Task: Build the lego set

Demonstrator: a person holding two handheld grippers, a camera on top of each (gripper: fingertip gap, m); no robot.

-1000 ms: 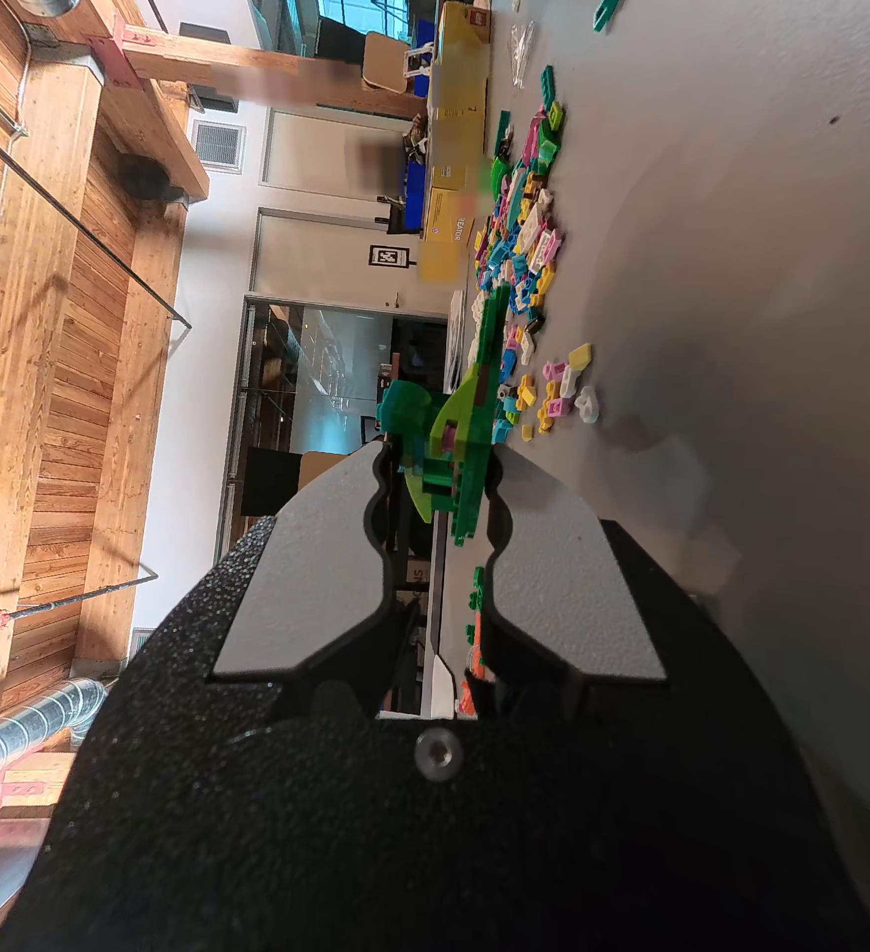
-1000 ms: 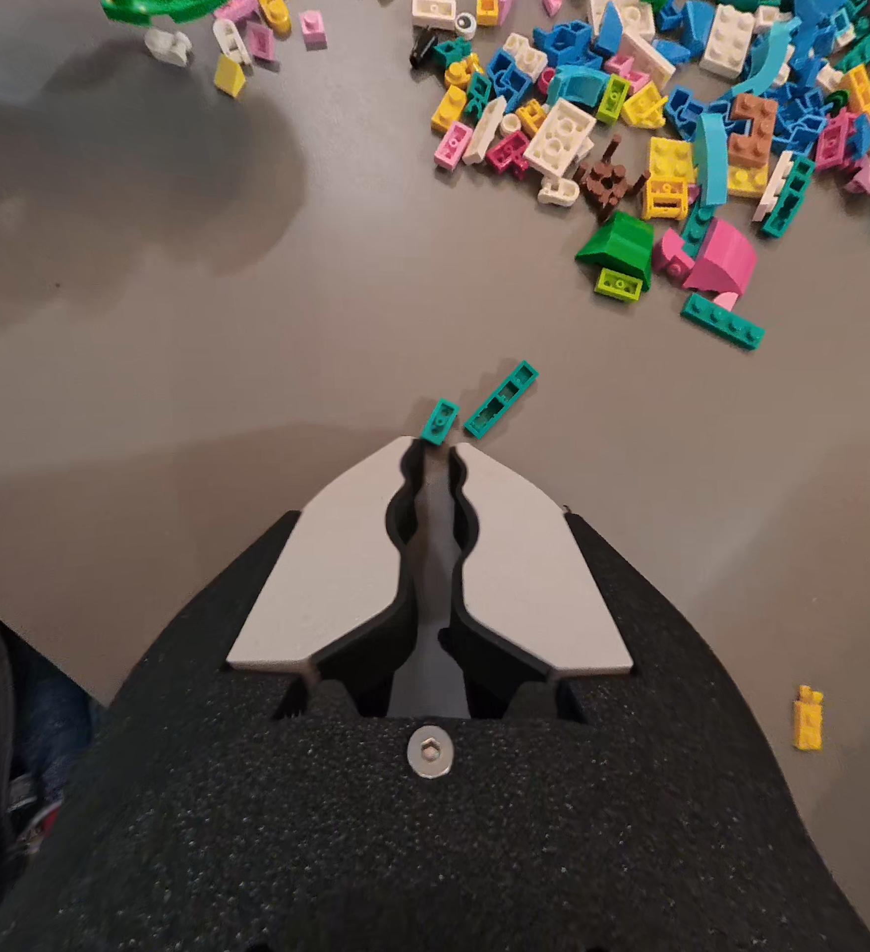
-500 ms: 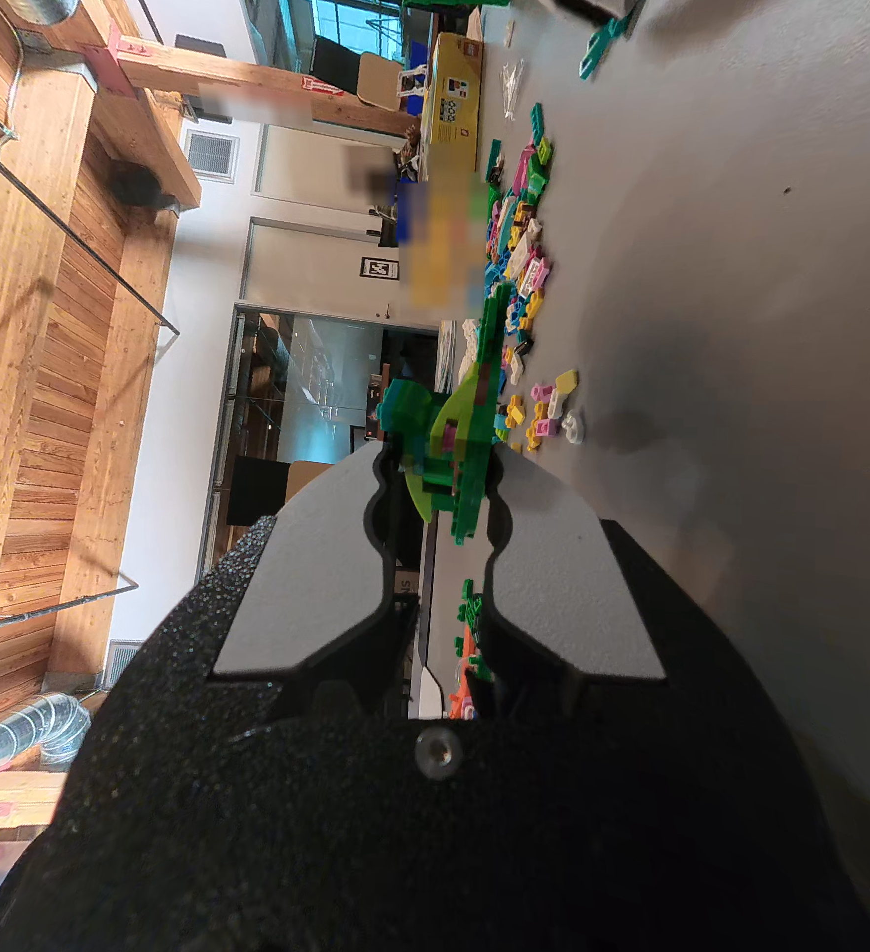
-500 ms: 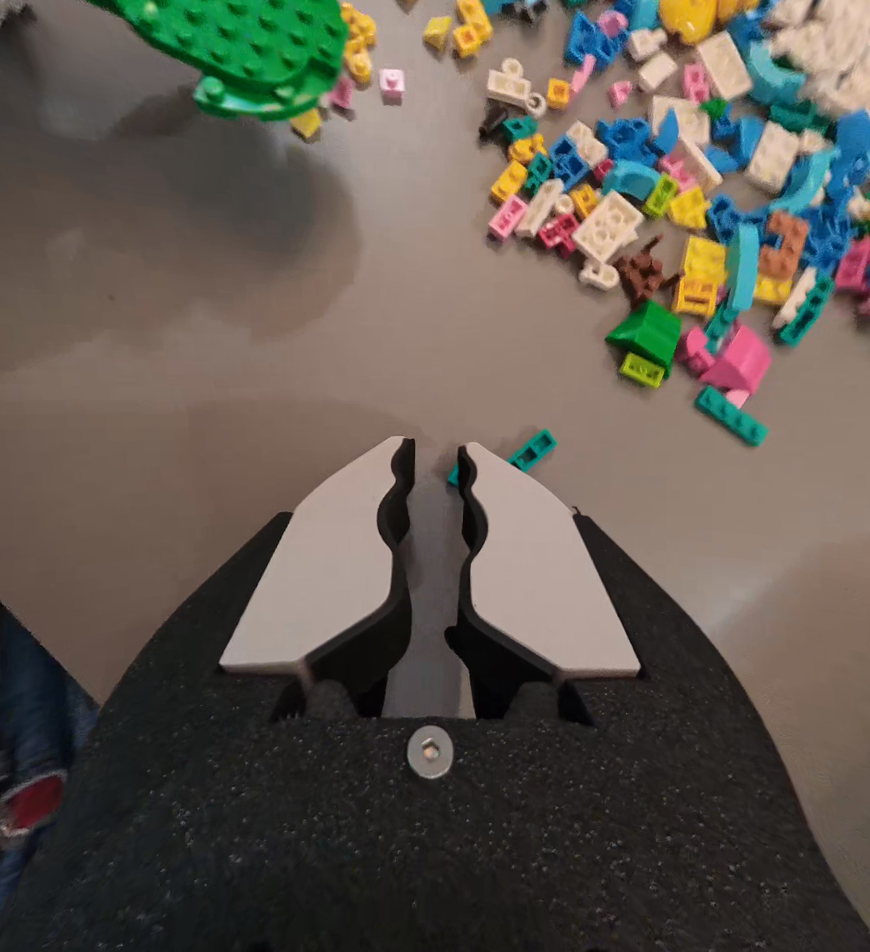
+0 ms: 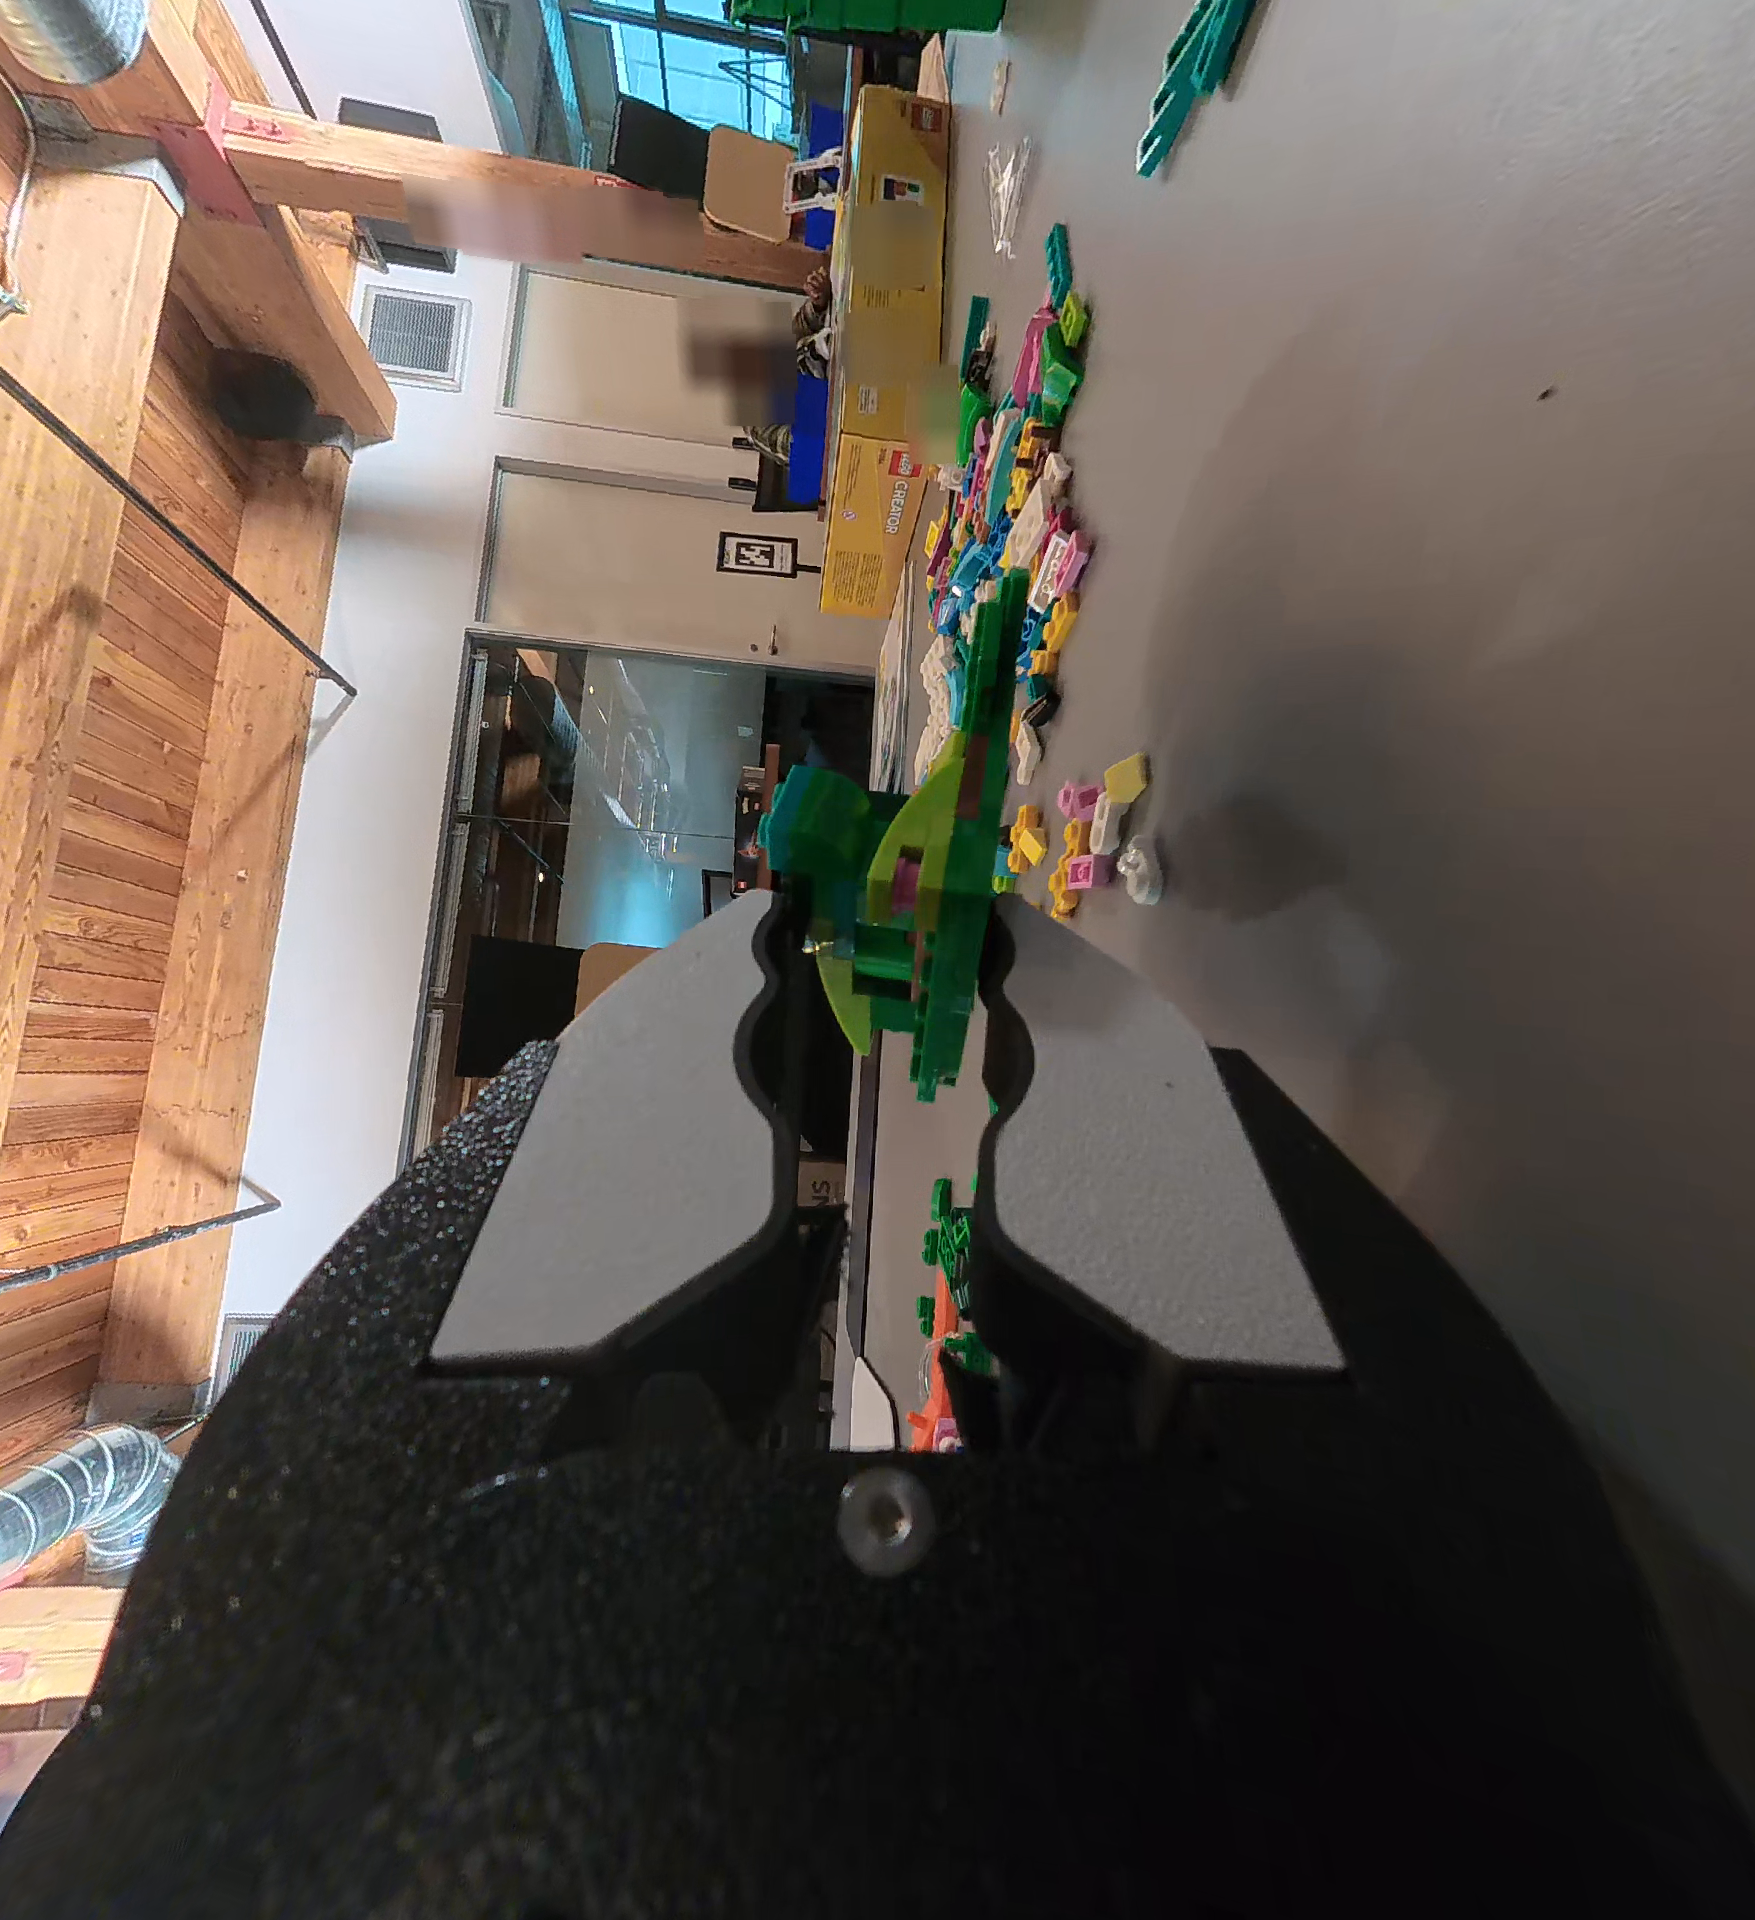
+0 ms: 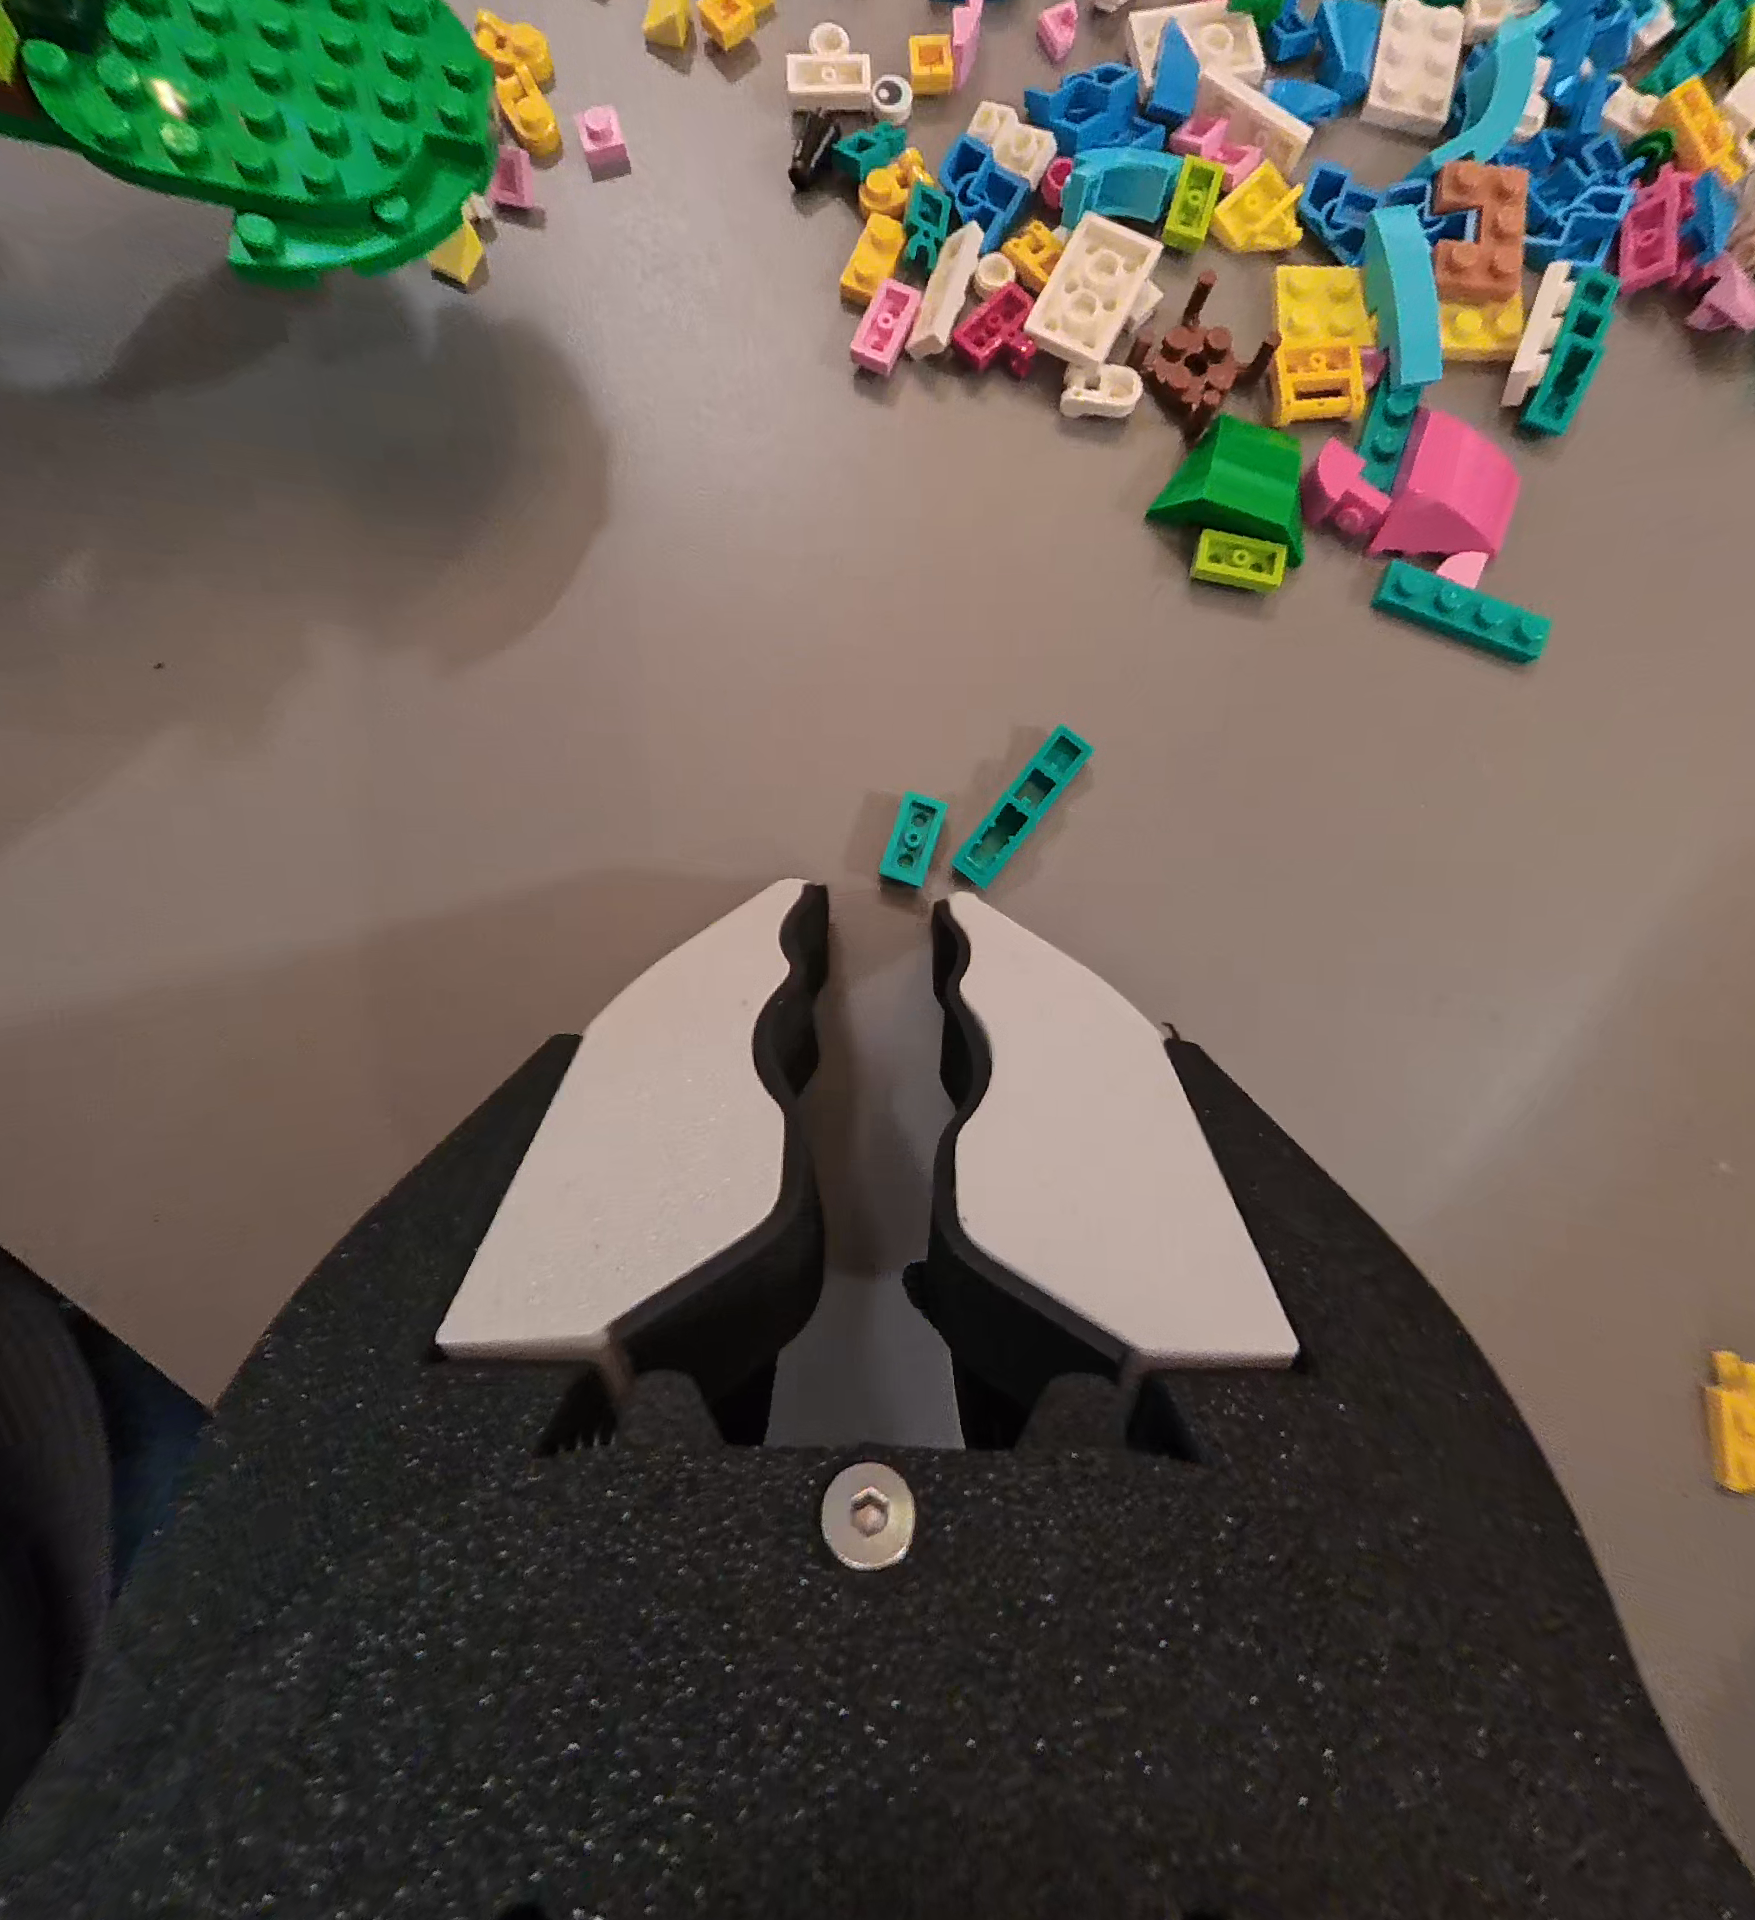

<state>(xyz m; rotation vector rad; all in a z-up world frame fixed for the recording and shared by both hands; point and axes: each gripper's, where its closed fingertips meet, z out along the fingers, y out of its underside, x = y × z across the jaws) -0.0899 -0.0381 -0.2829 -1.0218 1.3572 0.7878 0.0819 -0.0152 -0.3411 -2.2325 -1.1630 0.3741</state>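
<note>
The left gripper has its two grey fingers closed on a partly built green plastic brick model, which is held on its edge between the tips; where exactly the pads press is hidden by the model itself, and the picture is soft there, so its small pink and lime parts are hard to read. The same model enters the right wrist view only as a round studded green plate at the top left corner, cut off by the frame. The right gripper has its fingers apart with a narrow gap and nothing between them; it is low above the grey table. Just in front of its tips lie a small teal two-stud plate and, just beside it, a longer teal plate turned underside up; the two seem not to touch. Farther away, at the upper right, is a dense heap of loose coloured bricks, running out of the frame. A single yellow piece lies apart at the right edge. In the left wrist view, a yellow cardboard box stands behind the heap, partly blurred over.
</note>
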